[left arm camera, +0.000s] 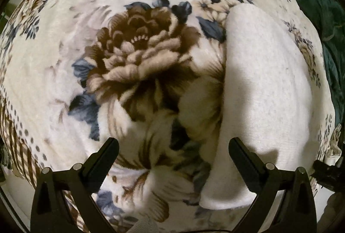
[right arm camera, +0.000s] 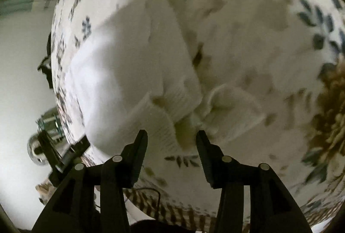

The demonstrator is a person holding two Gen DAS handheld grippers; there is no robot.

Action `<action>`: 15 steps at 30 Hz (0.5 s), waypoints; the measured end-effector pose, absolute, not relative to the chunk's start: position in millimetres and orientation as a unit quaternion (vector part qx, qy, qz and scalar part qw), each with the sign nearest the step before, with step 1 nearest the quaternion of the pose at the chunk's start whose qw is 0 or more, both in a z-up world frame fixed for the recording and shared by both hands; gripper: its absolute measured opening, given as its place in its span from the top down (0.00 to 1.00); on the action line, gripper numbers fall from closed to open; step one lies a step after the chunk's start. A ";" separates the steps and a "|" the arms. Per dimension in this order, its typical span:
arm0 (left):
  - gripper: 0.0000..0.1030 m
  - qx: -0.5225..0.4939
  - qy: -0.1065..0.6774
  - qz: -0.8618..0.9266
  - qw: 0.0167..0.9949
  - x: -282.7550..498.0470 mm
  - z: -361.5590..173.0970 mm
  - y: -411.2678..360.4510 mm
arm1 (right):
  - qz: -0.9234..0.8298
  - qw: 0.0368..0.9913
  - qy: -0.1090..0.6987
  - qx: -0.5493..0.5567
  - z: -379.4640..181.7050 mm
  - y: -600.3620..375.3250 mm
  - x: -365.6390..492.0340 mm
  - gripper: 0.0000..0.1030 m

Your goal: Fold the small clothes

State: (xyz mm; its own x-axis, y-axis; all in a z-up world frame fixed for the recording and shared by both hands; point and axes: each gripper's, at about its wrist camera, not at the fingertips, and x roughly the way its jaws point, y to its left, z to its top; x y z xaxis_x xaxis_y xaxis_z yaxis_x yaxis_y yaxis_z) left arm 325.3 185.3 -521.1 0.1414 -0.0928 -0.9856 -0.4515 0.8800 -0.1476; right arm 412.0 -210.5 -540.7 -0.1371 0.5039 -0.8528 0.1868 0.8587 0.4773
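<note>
A small white knitted garment [left arm camera: 263,73] lies flat on a floral blanket [left arm camera: 138,45], at the right of the left wrist view. My left gripper [left arm camera: 173,144] is open and empty, its right finger over the garment's near edge. In the right wrist view the same garment [right arm camera: 120,64] fills the middle left, with ribbed cuffs [right arm camera: 176,103] bunched just ahead of my right gripper [right arm camera: 171,136], which is open and holds nothing.
The blanket covers a bed whose edge [right arm camera: 151,207] runs close below my right gripper. A dark green cloth [left arm camera: 323,17] lies at the far right of the left wrist view. A metal and glass object [right arm camera: 43,136] stands off the bed at the left.
</note>
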 end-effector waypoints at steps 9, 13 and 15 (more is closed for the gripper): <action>0.00 -0.211 0.645 0.115 0.726 328.6 -522.2 179.3 | 0.032 0.672 0.709 0.213 -492.3 -235.3 353.7 0.95; 0.00 -0.209 0.643 0.108 0.729 337.4 -524.6 173.7 | 0.010 0.622 0.753 0.214 -534.1 -241.4 339.7 0.94; 0.00 -0.199 0.643 0.108 0.731 342.7 -525.9 169.8 | 0.016 0.606 0.761 0.233 -553.0 -240.3 350.5 0.90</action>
State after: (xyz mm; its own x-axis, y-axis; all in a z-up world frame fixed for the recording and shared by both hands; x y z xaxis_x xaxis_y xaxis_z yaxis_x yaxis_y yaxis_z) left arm 342.7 169.8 -525.9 0.1488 -0.0971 -0.9841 -0.4145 0.8974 -0.1513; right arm 350.5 -240.3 -553.0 -0.1583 0.3736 -0.9140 0.3348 0.8911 0.3063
